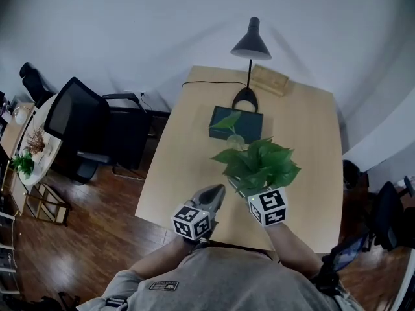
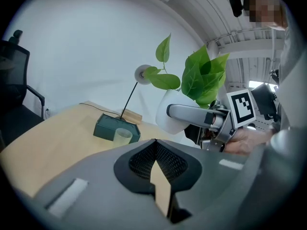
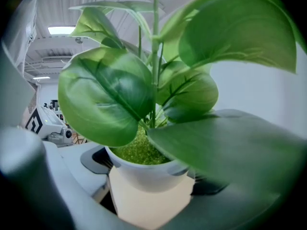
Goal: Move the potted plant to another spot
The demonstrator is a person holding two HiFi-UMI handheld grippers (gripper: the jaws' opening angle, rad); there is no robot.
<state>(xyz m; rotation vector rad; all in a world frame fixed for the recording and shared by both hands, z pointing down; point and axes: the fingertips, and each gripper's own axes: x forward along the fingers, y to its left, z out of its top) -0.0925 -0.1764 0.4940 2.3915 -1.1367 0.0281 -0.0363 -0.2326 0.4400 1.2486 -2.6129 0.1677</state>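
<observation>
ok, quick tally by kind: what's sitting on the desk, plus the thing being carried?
Desk lamp: 1
Dark green box: 1
Translucent cup: 1
Wooden block: 1
Potted plant, carried: 1
Total: 5

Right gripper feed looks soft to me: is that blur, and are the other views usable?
Right gripper view: the potted plant fills it; its nearest leaf is out of focus, the pot rim sharper. Left gripper view: strong fisheye, dark corners, table sharp. Head view: even light, bowed edges, darkened corners.
</observation>
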